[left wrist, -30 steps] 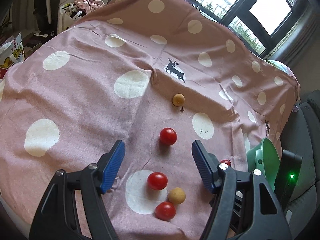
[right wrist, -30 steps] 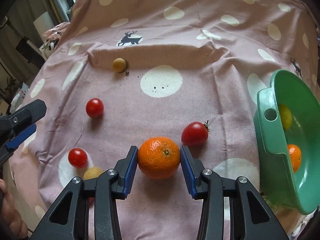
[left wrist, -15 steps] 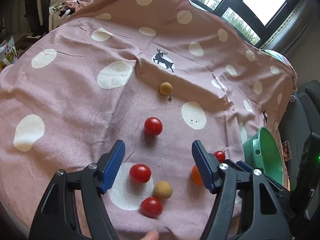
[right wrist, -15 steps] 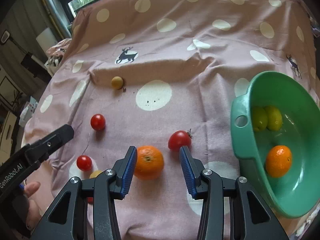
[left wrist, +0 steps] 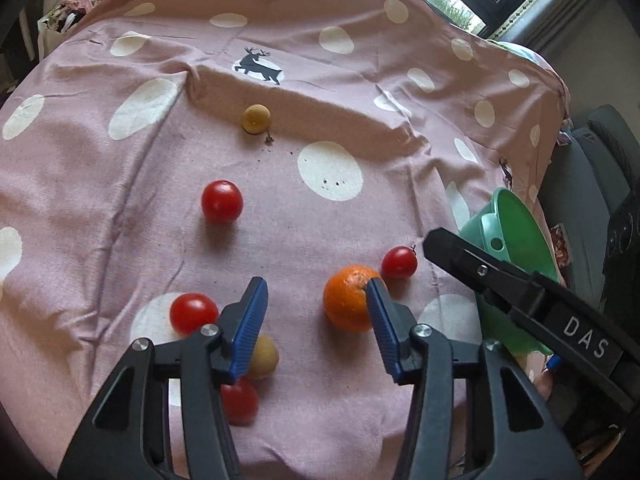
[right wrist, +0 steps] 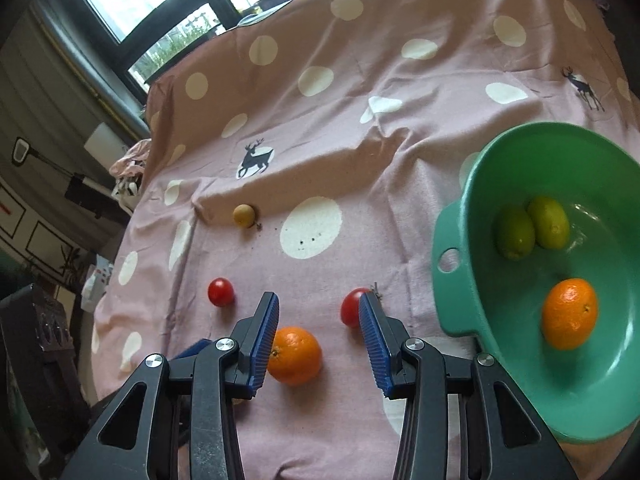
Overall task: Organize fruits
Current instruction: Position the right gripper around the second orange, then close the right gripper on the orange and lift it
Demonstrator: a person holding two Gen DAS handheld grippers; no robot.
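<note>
While the fruit lay scattered on the pink, white-dotted cloth [left wrist: 100,208] over the table, the following was noted.
Left gripper [left wrist: 316,316]: jaws partly open and just narrowed, nothing between them.
Right gripper [right wrist: 318,322]: jaws partly open, empty; only bare cloth in the gap.
Round orange [left wrist: 347,298]: loose on the cloth, outside the left gripper's right pad; in the right view it sat at the right gripper's left pad [right wrist: 262,336].
Nearer hand: judged about equal; neither jaw was centred on it.
Green plastic bowl [right wrist: 460,320]: right of the orange, holding another orange [right wrist: 569,314] and two yellow-green citrus [right wrist: 532,226].
Writing: "DAS" in white letters on the right gripper's black arm [left wrist: 582,336].
</note>
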